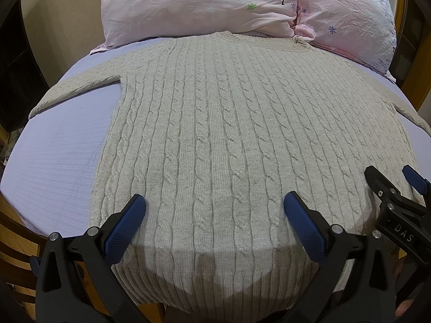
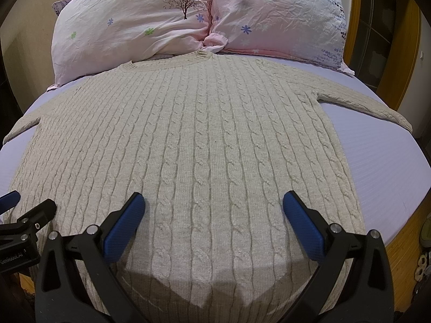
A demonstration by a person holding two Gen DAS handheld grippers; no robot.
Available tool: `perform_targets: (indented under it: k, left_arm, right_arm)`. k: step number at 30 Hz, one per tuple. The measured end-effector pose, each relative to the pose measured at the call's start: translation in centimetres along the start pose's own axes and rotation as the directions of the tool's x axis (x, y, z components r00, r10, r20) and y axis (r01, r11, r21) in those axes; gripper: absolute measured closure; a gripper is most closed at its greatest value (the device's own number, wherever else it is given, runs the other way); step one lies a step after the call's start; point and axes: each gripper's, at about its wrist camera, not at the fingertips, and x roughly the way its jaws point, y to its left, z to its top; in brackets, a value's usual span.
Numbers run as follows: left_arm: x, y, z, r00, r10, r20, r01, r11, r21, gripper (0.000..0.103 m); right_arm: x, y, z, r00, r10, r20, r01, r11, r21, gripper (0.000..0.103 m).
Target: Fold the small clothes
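A bed (image 1: 54, 161) covered by a pale lilac sheet with a fine woven grain fills both views. Across its middle a beige cable-knit sweater (image 1: 215, 134) is laid flat, with the neckline at the upper centre of the frame against two crumpled pink floral pillows (image 1: 202, 2) and the ribbed hem at the bottom centre, hanging slightly over the near edge of the bed. One sleeve (image 1: 78, 86) is stretched toward the left edge of the left wrist view, and the other sleeve (image 2: 363, 102) toward the right edge of the right wrist view.

The sweater is judged to be soft, thick and fairly heavy for a garment, limp rather than stiff, and likely to stretch or sag if lifted by one point. Little slipping is expected, since the raised cables and ribbing should give grip. A hold is best taken at the hem corners or at a sleeve cuff, where a doubled edge can be pinched.

The left gripper (image 1: 215, 215) is seen low in the frame above the hem, its blue textured fingers spread wide with nothing between them. The right gripper (image 2: 214, 215) is likewise held apart and empty, beside it over the lower body of the sweater.
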Motion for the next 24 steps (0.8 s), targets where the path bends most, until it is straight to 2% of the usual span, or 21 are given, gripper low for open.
perform_targets:
  k: [11, 14, 17, 18, 20, 21, 23, 24]
  left_arm:
    - [0.0, 0.1, 0.3, 1.0, -0.001, 0.004, 0.001, 1.0, 0.001, 0.001]
    - [-0.1, -0.1, -0.1, 1.0, -0.002, 0.013, 0.002, 1.0, 0.006, 0.001]
    - [-0.2, -0.1, -0.3, 0.999, -0.014, 0.047, 0.013, 0.999, 0.03, 0.001]
    - [-0.4, -0.1, -0.4, 0.998, -0.021, 0.059, 0.018, 0.999, 0.04, 0.001]
    - [-0.4, 0.0, -0.3, 0.996, -0.04, 0.075, 0.035, 0.997, 0.066, 0.001]
    - [-0.3, 0.1, -0.3, 0.996, -0.047, 0.076, 0.042, 0.997, 0.071, 0.001]
    - [-0.2, 0.6, 0.3, 0.992, -0.084, 0.091, 0.077, 0.994, 0.078, 0.001]
    - [-0.2, 1.0, 0.6, 0.988, -0.111, 0.107, 0.103, 0.992, 0.076, 0.001]
  right_arm:
    - [-0.2, -0.1, -0.5, 0.999, 0.016, 0.035, -0.015, 1.0, -0.017, 0.002]
    - [-0.4, -0.4, -0.9, 0.995, 0.056, 0.08, -0.051, 0.997, -0.054, 0.002]
    - [-1.0, -2.2, 0.4, 0.99, 0.123, 0.071, -0.117, 0.989, -0.086, 0.002]
    - [-1.6, -3.6, 1.3, 0.988, 0.123, 0.093, -0.118, 0.992, -0.054, 0.002]
    - [-3.0, -8.6, 4.0, 0.983, 0.073, 0.167, -0.087, 0.993, 0.075, 0.002]
    - [-3.2, -10.4, 5.0, 0.982, 0.053, 0.179, -0.076, 0.989, 0.127, 0.002]
    - [-2.2, -17.3, 7.8, 0.984, 0.005, 0.176, -0.061, 0.948, 0.314, 0.002]
    - [-1.2, -20.7, 8.8, 0.988, -0.018, 0.156, -0.046, 0.914, 0.402, 0.002]
